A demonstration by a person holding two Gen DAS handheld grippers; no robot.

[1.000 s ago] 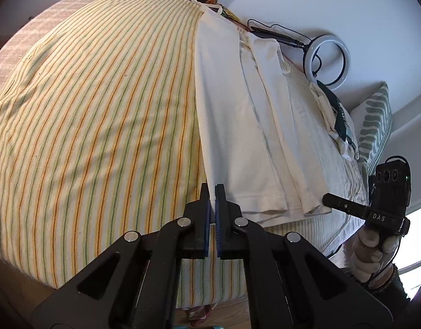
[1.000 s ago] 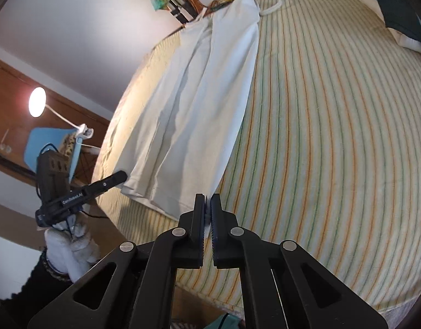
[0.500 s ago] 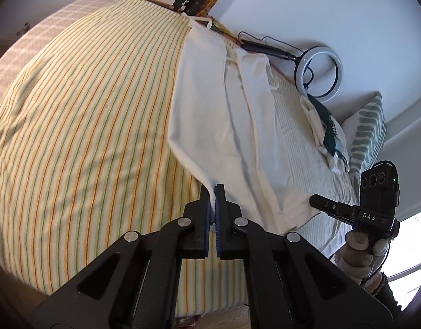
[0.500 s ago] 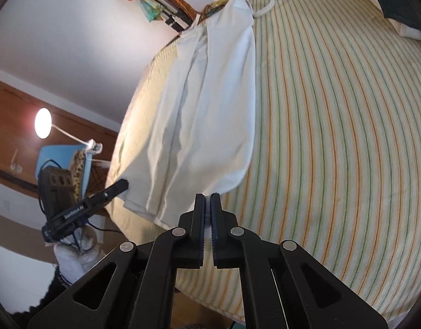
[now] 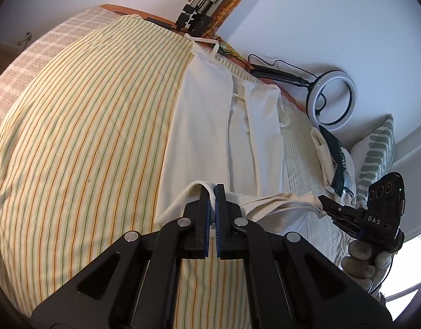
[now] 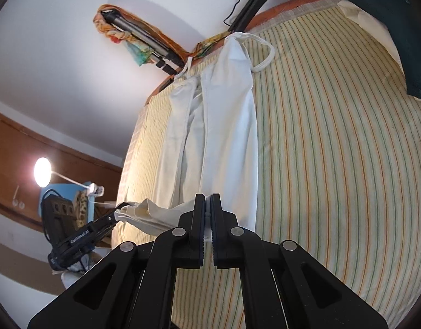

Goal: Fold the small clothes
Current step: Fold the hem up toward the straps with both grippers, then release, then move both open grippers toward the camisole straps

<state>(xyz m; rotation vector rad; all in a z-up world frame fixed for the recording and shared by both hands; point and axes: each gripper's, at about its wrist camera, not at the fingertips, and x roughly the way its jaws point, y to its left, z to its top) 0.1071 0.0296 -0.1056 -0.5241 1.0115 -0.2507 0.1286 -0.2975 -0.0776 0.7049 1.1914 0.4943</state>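
My left gripper [image 5: 212, 189] and my right gripper [image 6: 207, 200] are each pinched tight on a bottom corner of the cream garment [image 5: 207, 126], lifted off the striped bedspread [image 5: 81, 137] with the hem slung between them. I judge the lengthwise folds done and this end-to-end fold barely begun. Both tools point up the bed toward the strapped top edge lying flat near the headboard.

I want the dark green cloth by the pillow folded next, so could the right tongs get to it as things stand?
Probably not yet. The right tongs are shut on the hem of the white garment, so they would have to let go first. Otherwise the striped bedspread toward the dark green cloth looks unobstructed.
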